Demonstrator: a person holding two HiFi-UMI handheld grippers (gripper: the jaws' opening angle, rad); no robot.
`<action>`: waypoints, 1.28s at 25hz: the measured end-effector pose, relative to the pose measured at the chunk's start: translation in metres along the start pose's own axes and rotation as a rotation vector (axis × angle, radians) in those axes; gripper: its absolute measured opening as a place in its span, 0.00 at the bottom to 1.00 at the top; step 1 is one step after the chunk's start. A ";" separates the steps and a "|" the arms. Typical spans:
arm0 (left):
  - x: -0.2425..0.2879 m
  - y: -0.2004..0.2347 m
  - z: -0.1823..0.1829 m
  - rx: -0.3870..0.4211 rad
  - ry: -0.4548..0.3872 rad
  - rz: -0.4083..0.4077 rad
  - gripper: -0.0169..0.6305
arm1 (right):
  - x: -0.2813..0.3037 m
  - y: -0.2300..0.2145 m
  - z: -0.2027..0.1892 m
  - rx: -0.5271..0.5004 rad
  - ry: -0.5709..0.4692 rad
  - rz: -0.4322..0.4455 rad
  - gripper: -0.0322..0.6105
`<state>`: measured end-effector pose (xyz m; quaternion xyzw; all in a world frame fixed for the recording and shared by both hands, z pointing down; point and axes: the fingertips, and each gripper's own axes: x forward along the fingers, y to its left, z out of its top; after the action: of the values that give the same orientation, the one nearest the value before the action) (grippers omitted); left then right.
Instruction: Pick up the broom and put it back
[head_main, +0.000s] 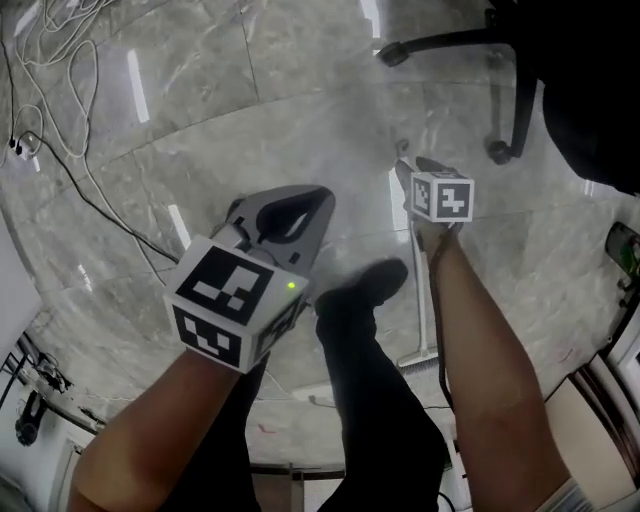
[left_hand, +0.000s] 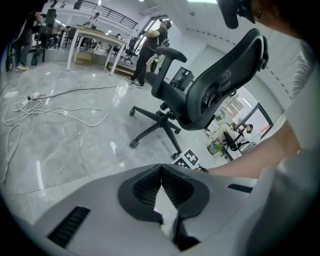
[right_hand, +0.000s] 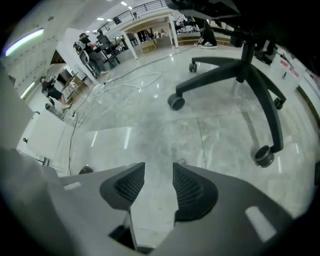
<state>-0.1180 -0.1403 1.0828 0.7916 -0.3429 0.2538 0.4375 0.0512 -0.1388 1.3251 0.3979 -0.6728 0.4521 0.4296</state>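
Observation:
In the head view the broom lies on the grey marble floor, a thin white pole with its head toward me. It is just left of my right forearm and partly behind it. My right gripper hangs above the far end of the pole, pointing steeply down at the floor. Its jaws stand open, and the right gripper view shows only bare floor between the pads. My left gripper is further left and higher, apart from the broom. Its pads meet at the tips with nothing in them.
A black office chair on castors stands just beyond the right gripper, and shows in both gripper views. Cables trail over the floor at the far left. My leg and black shoe are between the arms. People and desks are far off.

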 end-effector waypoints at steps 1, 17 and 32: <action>0.010 0.010 -0.006 0.000 0.007 -0.004 0.04 | 0.017 -0.006 -0.008 -0.004 0.014 -0.011 0.28; 0.114 0.091 -0.028 0.031 0.042 -0.025 0.04 | 0.124 -0.072 -0.050 -0.112 0.090 -0.114 0.18; -0.049 -0.072 0.129 0.122 -0.121 -0.053 0.04 | -0.214 0.051 0.050 -0.203 -0.241 -0.037 0.18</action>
<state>-0.0808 -0.2087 0.9482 0.8395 -0.3314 0.2144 0.3735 0.0606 -0.1408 1.0996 0.4162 -0.7542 0.3229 0.3920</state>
